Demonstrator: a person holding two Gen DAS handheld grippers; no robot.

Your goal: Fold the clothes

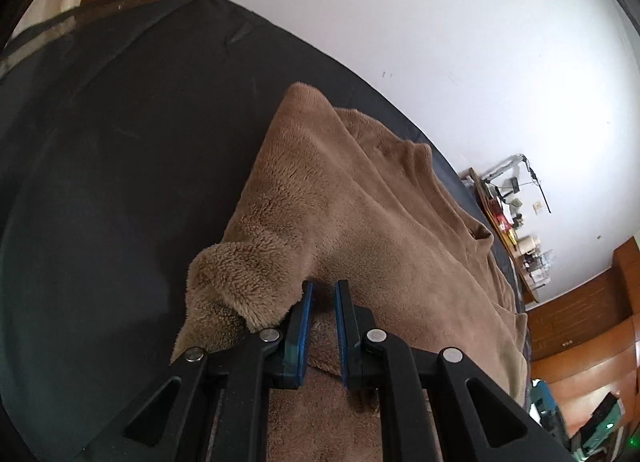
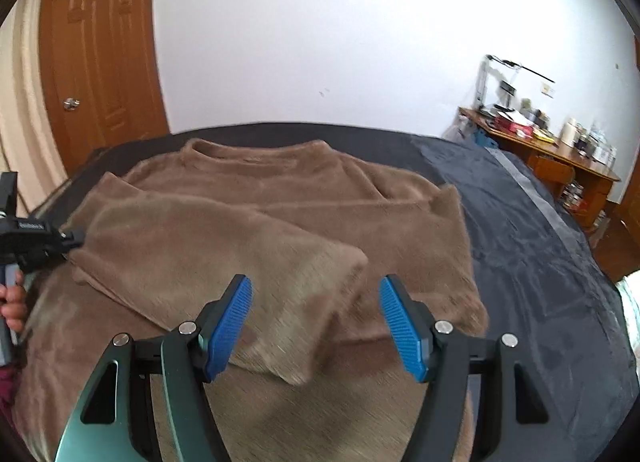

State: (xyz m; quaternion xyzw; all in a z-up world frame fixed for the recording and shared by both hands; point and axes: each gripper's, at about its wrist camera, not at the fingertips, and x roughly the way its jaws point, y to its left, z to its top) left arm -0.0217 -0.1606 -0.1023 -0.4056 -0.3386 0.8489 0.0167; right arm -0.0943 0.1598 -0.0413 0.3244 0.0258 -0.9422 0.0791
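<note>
A plush brown fleece sweater (image 2: 256,221) lies spread across a bed covered by a smooth dark sheet (image 2: 532,246), its ribbed collar toward twelve o'clock in the right wrist view. One sleeve (image 2: 224,262) is folded diagonally over the body, its squared cuff ending near five o'clock, just ahead of the right gripper (image 2: 316,326). That gripper hovers over the fabric with its ridged blue pads (image 2: 400,326) spread wide and nothing between them. At nine o'clock the left gripper (image 1: 322,322) meets the garment's edge; in its own view the blue-lined fingers stand nearly together, a narrow slit between them, with a thick furry fold bunched against the left finger. Whether cloth is pinched there cannot be told. A wooden door (image 2: 100,57) and a cluttered desk (image 2: 560,153) stand against the white wall.
</note>
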